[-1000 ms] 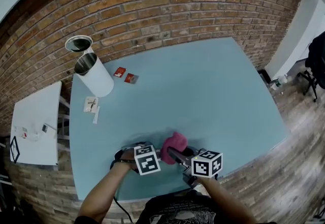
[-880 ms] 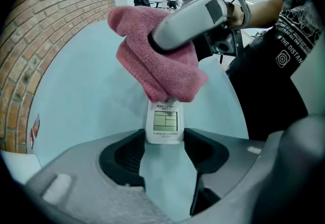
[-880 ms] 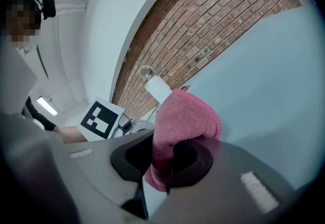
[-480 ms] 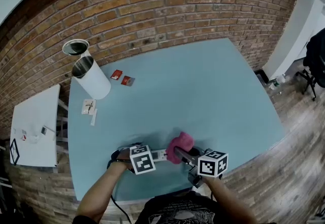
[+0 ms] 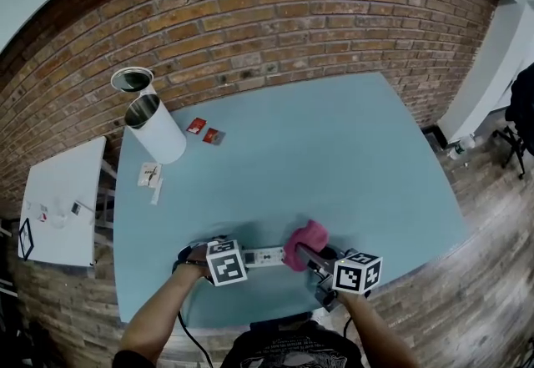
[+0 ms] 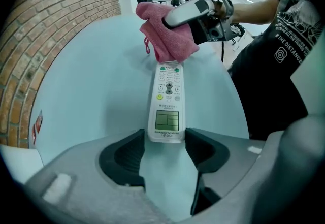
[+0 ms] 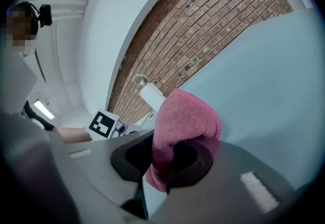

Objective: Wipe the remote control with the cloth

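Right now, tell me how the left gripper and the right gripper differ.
The left gripper clamps the display end of the white remote control, lying flat on the table; the right gripper pinches the pink cloth, pressed on the remote's far end. The left gripper points steeply down, the right gripper nearly level. Both are shut on something.

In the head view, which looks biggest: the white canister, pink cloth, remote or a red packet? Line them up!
1. white canister, biggest
2. pink cloth
3. remote control, though its ends are covered
4. red packet, smallest
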Tool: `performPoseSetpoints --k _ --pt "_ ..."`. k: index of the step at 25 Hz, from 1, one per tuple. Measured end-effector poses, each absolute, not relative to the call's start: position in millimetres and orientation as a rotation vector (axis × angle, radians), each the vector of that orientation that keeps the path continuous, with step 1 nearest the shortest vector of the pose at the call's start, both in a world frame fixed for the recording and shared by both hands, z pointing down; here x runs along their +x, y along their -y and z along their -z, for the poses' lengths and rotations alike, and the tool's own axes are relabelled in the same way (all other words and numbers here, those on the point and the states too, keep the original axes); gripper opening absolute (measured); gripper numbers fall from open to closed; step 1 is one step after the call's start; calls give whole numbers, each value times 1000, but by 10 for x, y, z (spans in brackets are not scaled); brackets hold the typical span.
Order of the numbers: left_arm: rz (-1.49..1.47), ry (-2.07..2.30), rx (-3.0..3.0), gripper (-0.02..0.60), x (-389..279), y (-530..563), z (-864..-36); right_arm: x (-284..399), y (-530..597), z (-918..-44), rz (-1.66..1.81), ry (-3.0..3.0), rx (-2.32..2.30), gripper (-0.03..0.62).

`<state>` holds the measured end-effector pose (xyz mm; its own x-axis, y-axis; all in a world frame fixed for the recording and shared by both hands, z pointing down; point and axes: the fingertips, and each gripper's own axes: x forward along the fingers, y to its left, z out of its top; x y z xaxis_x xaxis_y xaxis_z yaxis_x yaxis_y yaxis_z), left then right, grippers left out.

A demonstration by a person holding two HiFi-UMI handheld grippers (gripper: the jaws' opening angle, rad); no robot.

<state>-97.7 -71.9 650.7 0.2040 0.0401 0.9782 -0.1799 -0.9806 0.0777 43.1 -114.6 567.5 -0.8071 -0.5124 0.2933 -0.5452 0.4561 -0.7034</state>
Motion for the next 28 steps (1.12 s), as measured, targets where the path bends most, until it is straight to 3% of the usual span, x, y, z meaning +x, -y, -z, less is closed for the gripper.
performPoseSetpoints --k 8,11,16,17,19,20,28 --pt "-1704 495 2265 258 -1215 813 -6299 403 1164 -5527 -1284 2731 856 63" --pt "-1516 664 2254 216 -1174 750 -6194 387 1099 -5475 -1234 2756 803 63" --pt "-1209 949 2239 214 -1005 655 -5887 378 1023 -5313 -1116 2777 743 63" --pt "-1162 1015 2241 191 -993 643 -5825 365 1005 -5286 -1086 2774 734 63" --pt "-1065 1158 2245 33 -987 617 -5683 334 948 -5216 -1030 2775 722 63" --pt "-1013 1210 2249 3 -966 592 -5611 321 911 -5170 -1001 2781 721 63" --pt "-554 1436 2239 2 -661 395 -5123 132 519 -4935 -749 2794 759 63"
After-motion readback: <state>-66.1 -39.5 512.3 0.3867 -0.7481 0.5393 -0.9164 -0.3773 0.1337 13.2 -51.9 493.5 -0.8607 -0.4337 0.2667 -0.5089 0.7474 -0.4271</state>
